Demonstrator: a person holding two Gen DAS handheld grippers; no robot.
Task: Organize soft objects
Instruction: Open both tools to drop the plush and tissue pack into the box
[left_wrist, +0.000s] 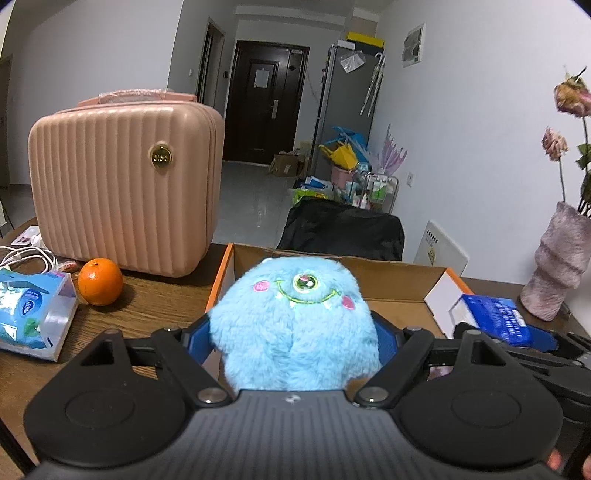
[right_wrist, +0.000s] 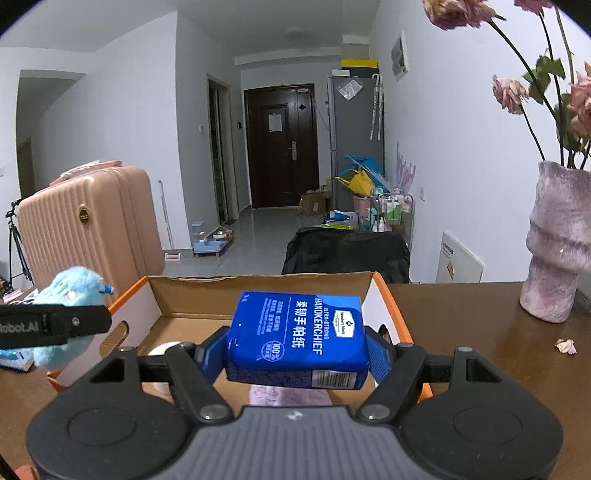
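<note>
My left gripper (left_wrist: 293, 338) is shut on a fluffy blue one-eyed monster plush (left_wrist: 295, 325), held above the near left edge of an open cardboard box (left_wrist: 399, 273) with orange sides. My right gripper (right_wrist: 297, 349) is shut on a blue pack of handkerchief tissues (right_wrist: 299, 336), held over the same box (right_wrist: 258, 288). The pack also shows in the left wrist view (left_wrist: 495, 319) at the right. The plush and left gripper show in the right wrist view (right_wrist: 70, 295) at the left. A pink fuzzy thing (right_wrist: 284, 397) and a white roll (right_wrist: 162, 350) lie in the box.
A pink ribbed case (left_wrist: 125, 184) stands at the back left of the wooden table (left_wrist: 155, 295), with an orange (left_wrist: 99, 281) and a light blue tissue pack (left_wrist: 29, 314) in front of it. A fuzzy mauve vase (right_wrist: 557, 243) with dried roses stands at the right.
</note>
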